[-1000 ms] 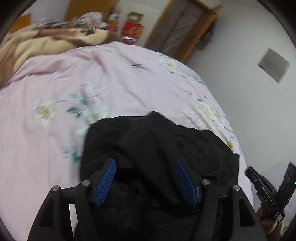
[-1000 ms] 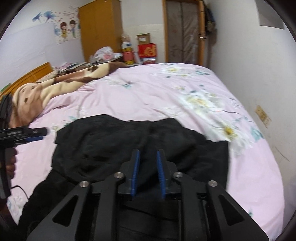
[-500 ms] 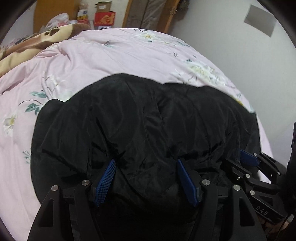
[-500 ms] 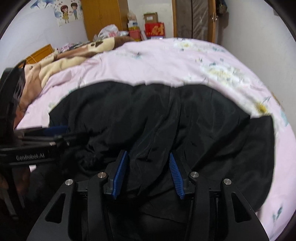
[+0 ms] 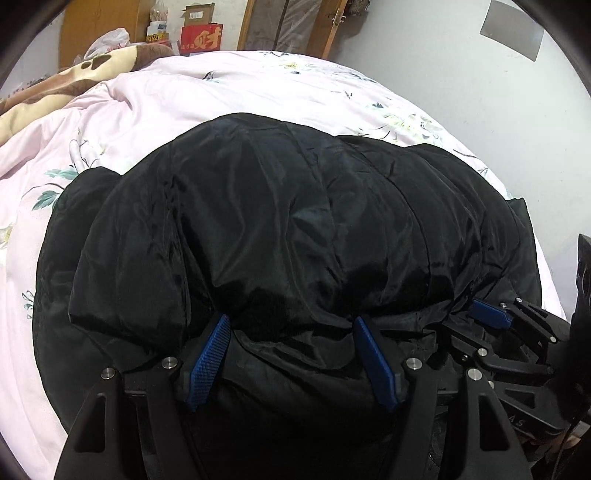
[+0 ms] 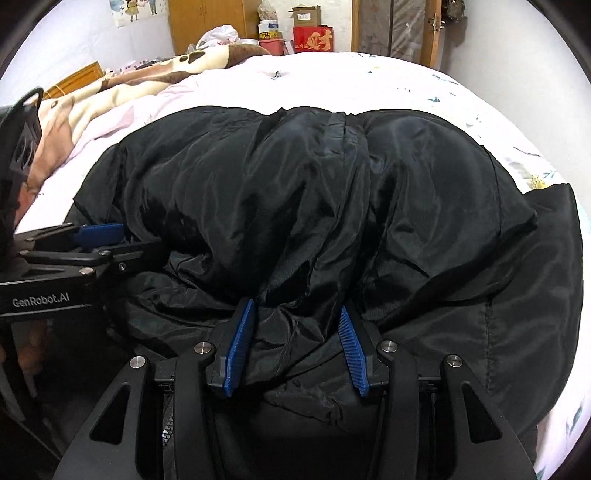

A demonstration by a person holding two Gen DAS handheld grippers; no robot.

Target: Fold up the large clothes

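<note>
A large black padded jacket point(image 5: 295, 229) lies bunched on the pink floral bed point(image 5: 229, 92); it also fills the right wrist view point(image 6: 314, 206). My left gripper point(image 5: 291, 325) is open, its blue pads wide apart with the jacket's near fold bulging between them. My right gripper point(image 6: 295, 314) is open too, pads apart around a gathered fold. Each gripper shows in the other's view: the right one at the lower right point(image 5: 491, 314), the left one at the left edge point(image 6: 99, 232). What lies under the jacket is hidden.
A brown and cream blanket point(image 6: 122, 85) lies along the bed's far left. A wooden wardrobe point(image 6: 207, 26), boxes point(image 6: 314, 37) and a door point(image 6: 399, 29) stand beyond the bed. A grey wall point(image 5: 517, 110) runs close along the bed's right side.
Both grippers have dropped low onto the jacket's near edge. The right gripper went from shut to open. The jacket's far part has been folded toward me into a thick mound.
</note>
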